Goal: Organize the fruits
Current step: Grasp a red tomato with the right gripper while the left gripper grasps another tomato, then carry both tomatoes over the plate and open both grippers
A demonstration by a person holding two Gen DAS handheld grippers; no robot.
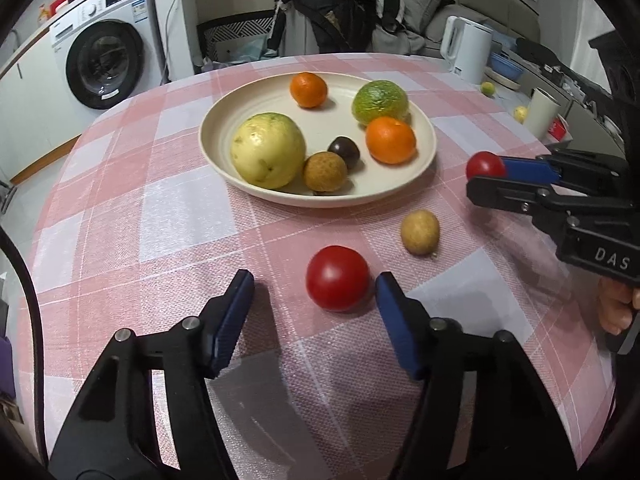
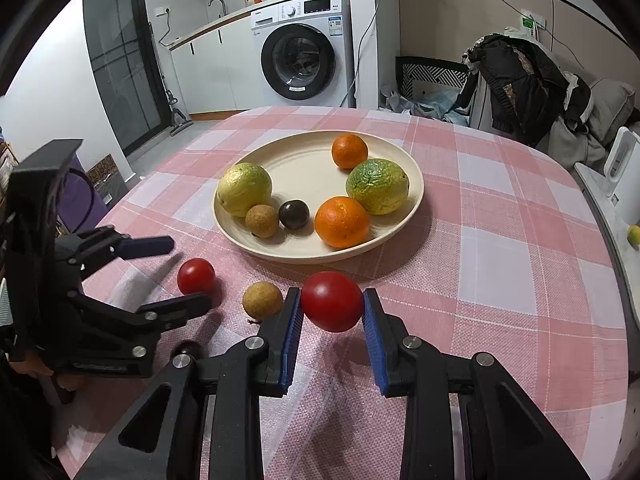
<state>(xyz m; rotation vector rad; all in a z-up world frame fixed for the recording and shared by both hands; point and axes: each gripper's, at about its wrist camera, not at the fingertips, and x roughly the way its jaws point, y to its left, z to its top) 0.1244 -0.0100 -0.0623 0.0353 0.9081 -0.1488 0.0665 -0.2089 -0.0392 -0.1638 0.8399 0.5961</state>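
Bare checked cloth (image 1: 132,216) lies open at nine o'clock of the plate (image 1: 224,168); toward five o'clock a loose tan fruit (image 1: 420,231) (just beside the tomato (image 1: 338,278)) blocks the way.

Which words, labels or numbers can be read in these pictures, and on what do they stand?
"DAS": white letters on the black body of the right gripper, seen from the left wrist.
Washing machine: brand name, panel markings and blue sticker, too small to read.
Green label on the wall socket: blurred, unreadable.
No other text shows.
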